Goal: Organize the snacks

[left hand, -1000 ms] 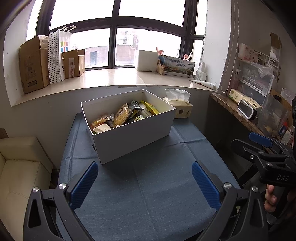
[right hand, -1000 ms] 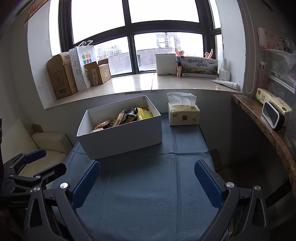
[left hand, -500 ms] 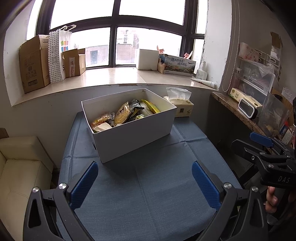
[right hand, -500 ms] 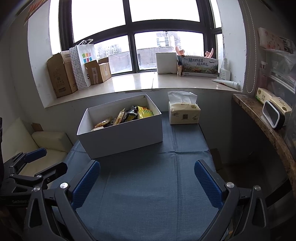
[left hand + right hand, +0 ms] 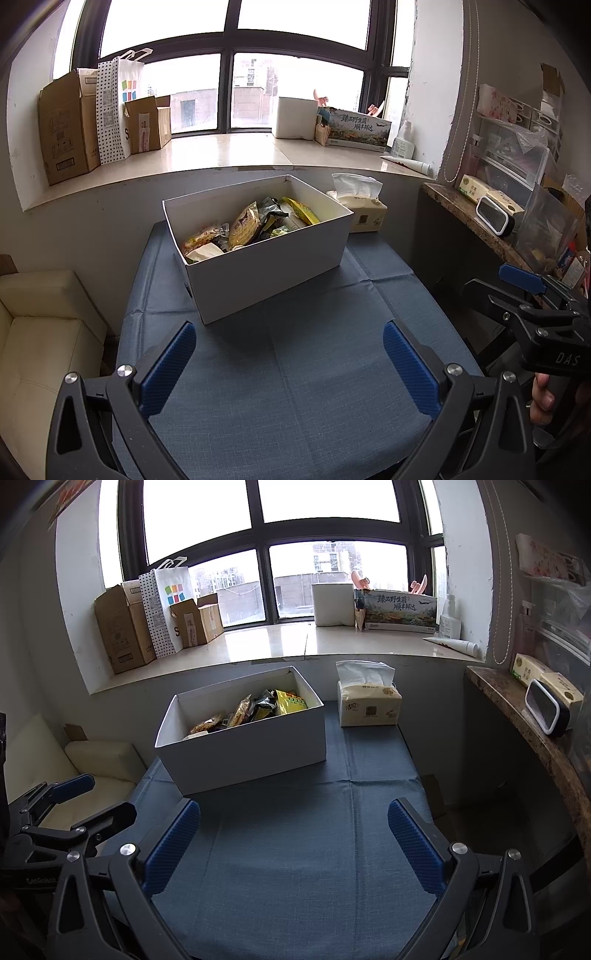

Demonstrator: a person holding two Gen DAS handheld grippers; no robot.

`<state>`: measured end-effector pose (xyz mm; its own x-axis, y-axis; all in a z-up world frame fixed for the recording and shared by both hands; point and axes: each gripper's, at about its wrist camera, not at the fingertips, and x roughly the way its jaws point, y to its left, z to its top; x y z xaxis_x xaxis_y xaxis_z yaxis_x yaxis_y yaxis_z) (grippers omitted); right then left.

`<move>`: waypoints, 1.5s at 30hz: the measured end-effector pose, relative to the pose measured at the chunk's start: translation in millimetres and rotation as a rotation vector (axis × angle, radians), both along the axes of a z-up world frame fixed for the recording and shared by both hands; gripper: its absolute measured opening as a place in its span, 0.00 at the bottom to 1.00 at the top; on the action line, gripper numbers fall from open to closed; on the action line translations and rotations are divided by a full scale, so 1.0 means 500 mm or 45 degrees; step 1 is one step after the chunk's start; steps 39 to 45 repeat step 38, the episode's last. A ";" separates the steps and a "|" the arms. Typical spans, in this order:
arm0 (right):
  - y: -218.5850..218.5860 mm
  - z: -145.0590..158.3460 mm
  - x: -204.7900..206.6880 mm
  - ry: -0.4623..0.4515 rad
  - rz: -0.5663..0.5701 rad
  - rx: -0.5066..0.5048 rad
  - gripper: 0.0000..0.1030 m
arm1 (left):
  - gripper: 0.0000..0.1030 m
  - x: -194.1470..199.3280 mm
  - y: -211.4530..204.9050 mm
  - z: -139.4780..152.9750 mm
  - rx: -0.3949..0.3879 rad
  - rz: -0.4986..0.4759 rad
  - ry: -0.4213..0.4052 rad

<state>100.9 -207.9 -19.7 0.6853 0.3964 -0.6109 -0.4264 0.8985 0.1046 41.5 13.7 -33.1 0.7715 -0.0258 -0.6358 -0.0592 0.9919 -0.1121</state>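
Presently, item one: white box (image 5: 266, 266) of snacks (image 5: 251, 229), standing on the blue tablecloth (image 5: 295, 369) straight ahead of the left gripper (image 5: 290, 365) and well beyond its fingertips, one corner turned toward it. From the right gripper (image 5: 293, 845) the same box (image 5: 243, 753) lies ahead and slightly to the left, also apart from the fingers.

Item two: both grippers, jaws spread wide, nothing between the blue pads (image 5: 168, 369), each hovering over bare cloth. The right gripper shows at the right edge of the left wrist view (image 5: 535, 314), part of a hand (image 5: 543, 397) on its handle; the left gripper appears at the left edge of the right wrist view (image 5: 70, 812).

Item three: tissue pack (image 5: 369, 705), ahead and right of the right gripper, just beside the box's far right end.

Hidden or unclear: the packets lie heaped and overlapping (yellow, orange and dark wrappers can be told, their printing cannot); the box's near wall hides the lower ones. In the left wrist view the tissue pack (image 5: 364, 212) is partly cut off behind the box. Both gripper bodies run off the lower frame edge.

Against the frames of half a second and a second ago: box, snacks and tissue pack keep their places, and both grippers show the same wide spread, with only a slight shift of view.
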 end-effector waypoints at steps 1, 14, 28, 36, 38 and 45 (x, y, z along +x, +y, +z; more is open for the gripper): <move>0.000 0.000 0.000 0.000 -0.001 0.000 1.00 | 1.00 0.000 0.000 0.000 0.000 -0.001 0.000; 0.003 -0.002 -0.003 0.001 0.007 -0.004 1.00 | 1.00 -0.001 -0.004 0.000 0.007 -0.010 0.001; 0.004 -0.006 -0.003 0.006 0.015 -0.004 1.00 | 1.00 -0.004 -0.005 0.004 0.008 -0.015 -0.001; 0.003 -0.008 -0.002 0.011 0.014 0.000 1.00 | 1.00 -0.007 -0.007 0.006 0.019 -0.015 -0.008; 0.005 -0.008 -0.003 0.012 0.014 -0.001 1.00 | 1.00 -0.009 -0.005 0.009 0.014 -0.013 -0.016; 0.005 -0.008 -0.003 0.012 0.014 -0.001 1.00 | 1.00 -0.009 -0.005 0.009 0.014 -0.013 -0.016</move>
